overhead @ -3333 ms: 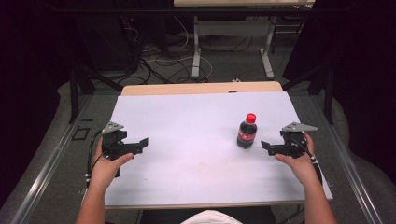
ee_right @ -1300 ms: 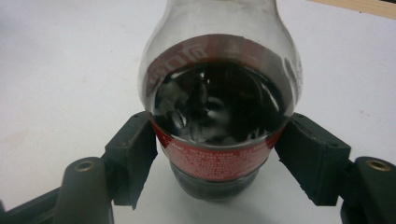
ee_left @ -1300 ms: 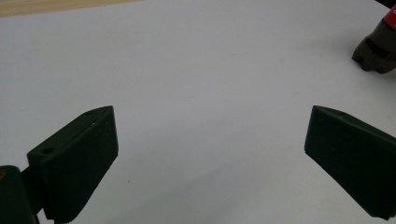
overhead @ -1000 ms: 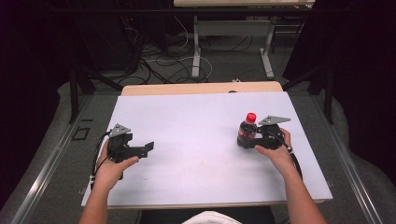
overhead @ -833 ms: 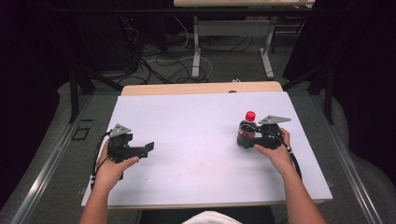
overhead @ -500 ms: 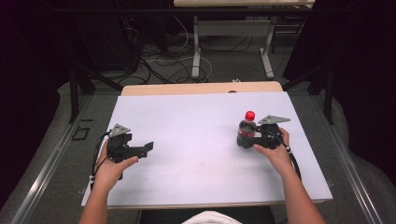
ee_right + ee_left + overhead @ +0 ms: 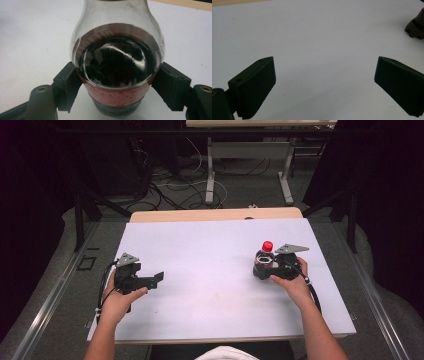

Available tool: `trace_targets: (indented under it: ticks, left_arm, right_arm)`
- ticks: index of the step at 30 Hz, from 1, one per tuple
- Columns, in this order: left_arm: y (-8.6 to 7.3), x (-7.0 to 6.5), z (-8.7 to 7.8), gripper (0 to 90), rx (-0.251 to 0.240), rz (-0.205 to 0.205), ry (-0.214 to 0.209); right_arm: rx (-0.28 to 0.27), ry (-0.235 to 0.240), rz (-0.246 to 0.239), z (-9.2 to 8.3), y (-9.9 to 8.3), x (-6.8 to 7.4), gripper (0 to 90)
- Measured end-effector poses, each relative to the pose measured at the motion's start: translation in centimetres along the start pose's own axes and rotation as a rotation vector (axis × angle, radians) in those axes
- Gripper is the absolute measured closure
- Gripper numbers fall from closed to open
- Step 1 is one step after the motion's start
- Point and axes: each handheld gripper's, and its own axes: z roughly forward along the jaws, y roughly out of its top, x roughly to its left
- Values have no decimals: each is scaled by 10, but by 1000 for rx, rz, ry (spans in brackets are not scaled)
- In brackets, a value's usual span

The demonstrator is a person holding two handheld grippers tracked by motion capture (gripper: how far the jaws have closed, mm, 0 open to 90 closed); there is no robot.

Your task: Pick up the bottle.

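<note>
A small cola bottle (image 7: 263,259) with a red cap stands on the white table (image 7: 210,255), right of the middle. My right gripper (image 7: 261,268) reaches it from the right. In the right gripper view the bottle (image 7: 116,65) sits between the two black pads (image 7: 67,87), which touch its label on both sides. These jaws have just been opening a little, with the bottle still between them. My left gripper (image 7: 159,279) rests near the table's left edge, pointing right. It is open (image 7: 324,82), with bare white table between its jaws.
A wooden strip (image 7: 215,214) runs along the table's far edge. Beyond it are cables and the metal legs of another table (image 7: 210,175) on the dark floor. Grey floor rails (image 7: 60,285) flank the table.
Since the oldest frame my right gripper has moved left to the bottle and its jaws have come around it. Over the last second both hands have stayed put.
</note>
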Motion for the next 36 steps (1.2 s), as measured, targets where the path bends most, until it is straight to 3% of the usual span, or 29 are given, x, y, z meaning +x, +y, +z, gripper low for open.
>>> trace_targets:
  ticks: [3,10,14,16,24,36]
  left_arm:
    - [0,0,0,40,1,0,0]
    - [0,0,0,43,0,0,1]
    - [0,0,0,45,0,1,0]
    - [0,0,0,48,3,20,1]
    - [1,-5,1,52,-5,11,-10]
    - [6,-14,-3,56,-19,37,-40]
  right_arm:
    - [-4,-27,-29,-2,1,2,282]
    - [-4,-39,-54,-3,2,5,287]
    - [-1,-22,-55,-4,3,7,288]
    - [10,-13,-64,-5,7,12,289]
    - [22,15,-95,-11,16,28,289]
    - [25,125,-182,-10,26,64,290]
